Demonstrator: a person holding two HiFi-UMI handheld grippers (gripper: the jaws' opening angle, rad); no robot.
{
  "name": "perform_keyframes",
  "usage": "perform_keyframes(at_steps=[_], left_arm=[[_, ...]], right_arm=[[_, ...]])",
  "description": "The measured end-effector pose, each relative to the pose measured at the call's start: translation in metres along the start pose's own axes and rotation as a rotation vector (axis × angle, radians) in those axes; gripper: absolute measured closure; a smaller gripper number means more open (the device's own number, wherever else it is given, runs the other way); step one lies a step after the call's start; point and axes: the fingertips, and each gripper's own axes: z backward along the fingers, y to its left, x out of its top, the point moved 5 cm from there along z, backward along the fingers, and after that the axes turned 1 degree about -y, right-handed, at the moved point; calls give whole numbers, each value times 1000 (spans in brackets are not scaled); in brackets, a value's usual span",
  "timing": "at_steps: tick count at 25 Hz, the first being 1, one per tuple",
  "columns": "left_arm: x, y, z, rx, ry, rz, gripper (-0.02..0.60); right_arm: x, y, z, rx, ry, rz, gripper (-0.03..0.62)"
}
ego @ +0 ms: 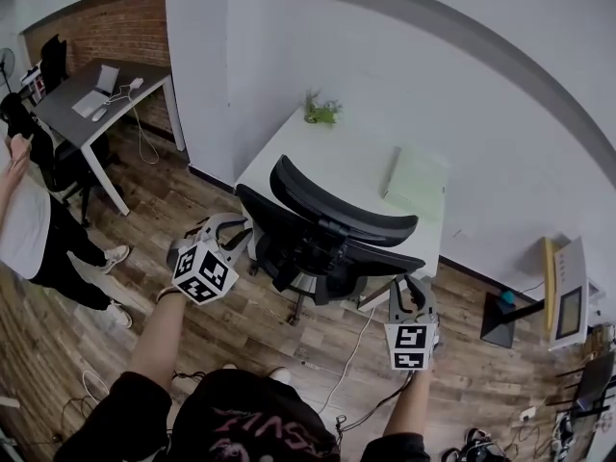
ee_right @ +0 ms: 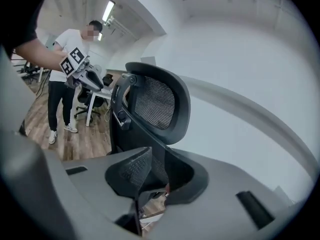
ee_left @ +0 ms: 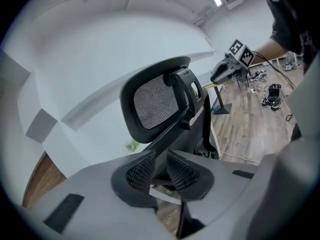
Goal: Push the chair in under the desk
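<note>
Both sets of fingers are clamping the chair's [ego: 327, 229] backrest, left gripper [ego: 239, 231] on its left edge, right gripper [ego: 414, 289] on its right. The chair is standing mid-frame, just before the white desk [ego: 318, 162] (folder [ego: 416, 181] and plant [ego: 322, 112] on top). A cable [ego: 351, 349] is trailing beneath, and a person [ego: 24, 219] is standing at far left.

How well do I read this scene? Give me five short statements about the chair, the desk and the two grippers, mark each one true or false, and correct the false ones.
1. The chair is black. True.
2. The desk has a dark wooden top. False: its top is white.
3. A small green plant stands on the desk. True.
4. The left gripper holds nothing. False: its jaws are closed on the left edge of the chair's backrest.
5. The right gripper rests on the floor. False: it is raised and grips the right edge of the backrest.
</note>
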Motion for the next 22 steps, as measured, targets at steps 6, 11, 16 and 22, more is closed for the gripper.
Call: perform_keyframes(at_steps=[6,11,16,22], left_arm=[[0,-2,22,19,-72,69,528],[0,-4,48,28,-135,135,551],[5,-13,69,26,-185,159,561],[4,-21,95,29,-236,259,566]], right_arm=[[16,21,15,-45,-44,-107,539],[30,44,36,-81,-75,-205,553],[37,67,58,-107,-91,-303,559],[40,88,84,-175,-119,-415,565]])
